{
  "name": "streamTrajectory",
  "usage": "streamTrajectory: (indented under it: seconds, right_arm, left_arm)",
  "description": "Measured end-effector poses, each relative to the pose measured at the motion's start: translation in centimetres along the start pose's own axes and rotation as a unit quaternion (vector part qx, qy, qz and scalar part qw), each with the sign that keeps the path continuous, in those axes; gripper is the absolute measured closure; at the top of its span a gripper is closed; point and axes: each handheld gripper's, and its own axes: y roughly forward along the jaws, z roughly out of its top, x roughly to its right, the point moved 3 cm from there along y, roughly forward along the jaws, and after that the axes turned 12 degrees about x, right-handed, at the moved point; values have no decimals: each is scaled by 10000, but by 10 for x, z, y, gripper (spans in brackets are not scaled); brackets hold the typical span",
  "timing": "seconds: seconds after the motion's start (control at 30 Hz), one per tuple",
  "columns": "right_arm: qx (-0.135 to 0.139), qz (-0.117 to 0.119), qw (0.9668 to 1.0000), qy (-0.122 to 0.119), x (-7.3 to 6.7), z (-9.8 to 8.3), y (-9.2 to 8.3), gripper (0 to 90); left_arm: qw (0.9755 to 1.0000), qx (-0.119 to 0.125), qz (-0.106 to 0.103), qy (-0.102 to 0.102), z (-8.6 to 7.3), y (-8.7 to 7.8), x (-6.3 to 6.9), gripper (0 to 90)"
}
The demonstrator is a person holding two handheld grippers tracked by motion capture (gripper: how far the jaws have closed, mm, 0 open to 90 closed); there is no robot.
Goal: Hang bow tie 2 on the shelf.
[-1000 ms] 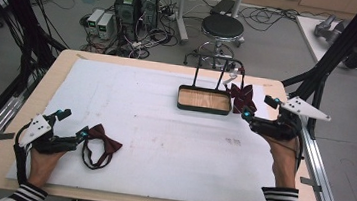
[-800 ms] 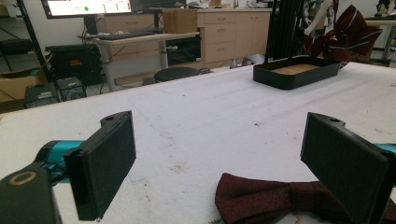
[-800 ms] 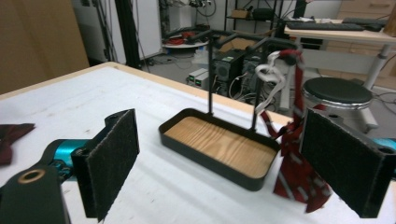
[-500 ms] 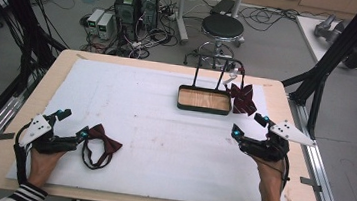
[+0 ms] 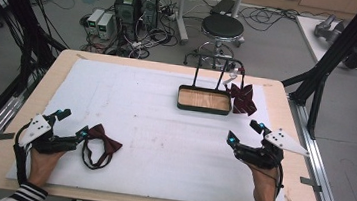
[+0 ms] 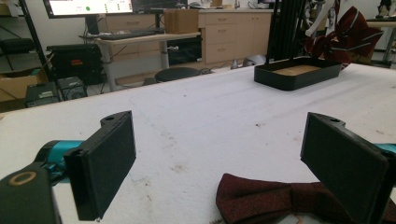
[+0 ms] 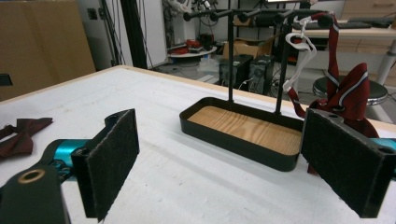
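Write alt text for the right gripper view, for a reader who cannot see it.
The right gripper, jaws wide open and empty, faces a black rack with a wooden tray base on the white table cover. A striped dark red bow tie hangs from the rack's top bar at right; another bow tie lies at far left.

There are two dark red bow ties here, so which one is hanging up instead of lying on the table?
The striped bow tie, hung from the black rack beside its tray. The plain bow tie lies flat on the white mat by the left gripper.
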Motion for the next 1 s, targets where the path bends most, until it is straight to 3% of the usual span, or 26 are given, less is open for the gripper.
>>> streamTrajectory:
  seconds: [0.47, 0.5, 0.57, 0.67, 0.73, 0.83, 1.0]
  right_arm:
    - [135, 2, 9998, 116, -1, -11, -6, 112]
    - [134, 3, 9998, 126, -1, -12, -6, 112]
    - [118, -2, 9999, 111, 0, -13, -5, 112]
    - [95, 23, 9999, 126, -1, -15, -5, 112]
    - [75, 30, 9999, 96, -2, -16, -4, 112]
    - [64, 76, 9999, 113, -2, -19, -4, 112]
    - [105, 75, 9998, 159, -3, -24, -6, 112]
  left_arm:
    - [9999, 67, 27, -78, 1, -2, -2, 106]
    - [9999, 49, 11, -155, 2, -2, -2, 106]
    - [9996, 3, -95, -260, 6, -2, -1, 104]
    - [9990, -247, -333, -176, 15, -3, 0, 104]
    - [9972, -475, -582, -37, 21, -2, 2, 104]
    - [9925, -781, -927, 139, 30, 1, 2, 104]
    - [9792, -1269, -1510, 483, 41, 11, 4, 114]
